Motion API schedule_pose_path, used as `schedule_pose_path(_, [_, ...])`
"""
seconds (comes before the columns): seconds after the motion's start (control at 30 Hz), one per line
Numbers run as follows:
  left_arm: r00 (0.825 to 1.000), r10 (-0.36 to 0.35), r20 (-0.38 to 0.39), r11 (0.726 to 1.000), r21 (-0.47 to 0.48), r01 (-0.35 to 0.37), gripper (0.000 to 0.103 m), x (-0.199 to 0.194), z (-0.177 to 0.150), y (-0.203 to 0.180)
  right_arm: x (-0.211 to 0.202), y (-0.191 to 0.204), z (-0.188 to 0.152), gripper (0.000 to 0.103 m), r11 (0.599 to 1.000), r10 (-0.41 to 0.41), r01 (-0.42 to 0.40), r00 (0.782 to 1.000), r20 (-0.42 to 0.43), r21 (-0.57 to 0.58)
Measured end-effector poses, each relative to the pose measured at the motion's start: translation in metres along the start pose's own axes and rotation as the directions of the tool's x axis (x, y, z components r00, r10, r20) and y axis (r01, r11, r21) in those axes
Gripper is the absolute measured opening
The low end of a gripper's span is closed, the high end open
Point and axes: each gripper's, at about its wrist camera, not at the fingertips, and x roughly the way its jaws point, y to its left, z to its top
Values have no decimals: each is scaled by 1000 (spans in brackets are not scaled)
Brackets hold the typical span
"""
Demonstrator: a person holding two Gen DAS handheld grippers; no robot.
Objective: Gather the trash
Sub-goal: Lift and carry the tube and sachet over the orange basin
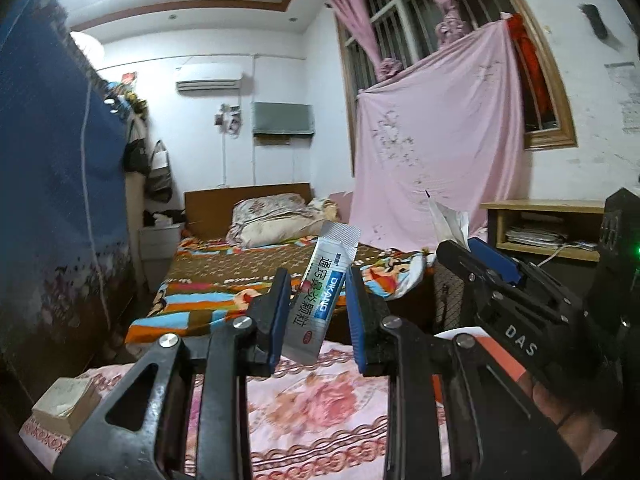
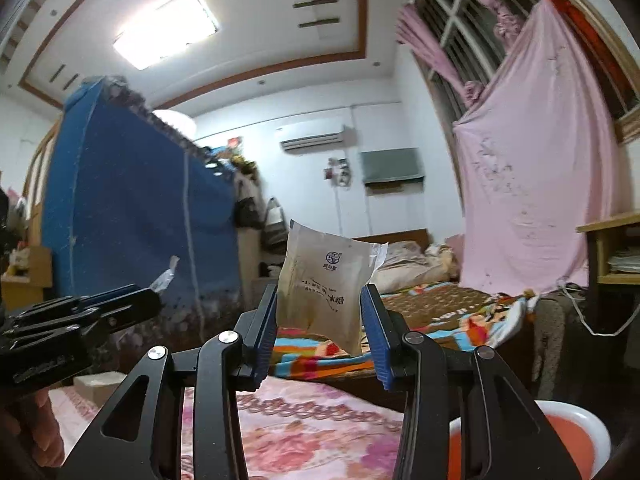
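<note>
Two grippers loaded, both raised above floral-cloth table point(image 1: 320, 420): left gripper point(image 1: 318, 304) pinches silver sachet point(image 1: 320, 292), right gripper point(image 2: 326, 320) clamps beige packet point(image 2: 324, 284). Risk: light wrappers slip during swing, miss orange bin point(image 2: 560, 440).

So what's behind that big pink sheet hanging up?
A barred window shows above the pink sheet, with pink curtains tied beside it. The lower part of the window is covered by the sheet, so nothing there can be seen.
</note>
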Motion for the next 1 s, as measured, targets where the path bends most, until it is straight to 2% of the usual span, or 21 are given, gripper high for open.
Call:
schedule_pose_path(0.27, [996,-90,-3,995,45,90,12,5,2,-34,-12,-42,3,38,992,-116,116,993,2,58])
schedule_pose_path(0.47, [986,-165,-32,986,34,166,12,13,0,-51,-16,-69,3,39,977,-187,188,982,-20,100])
schedule_pose_path(0.77, [970,-223,-98,974,20,226,12,35,-5,-74,-12,-97,-2,40,951,-256,271,960,-111,147])
schedule_pose_path(1.0, [948,-276,-161,961,-45,272,12,60,-10,-82,-11,-110,-8,41,934,-281,309,945,-169,178])
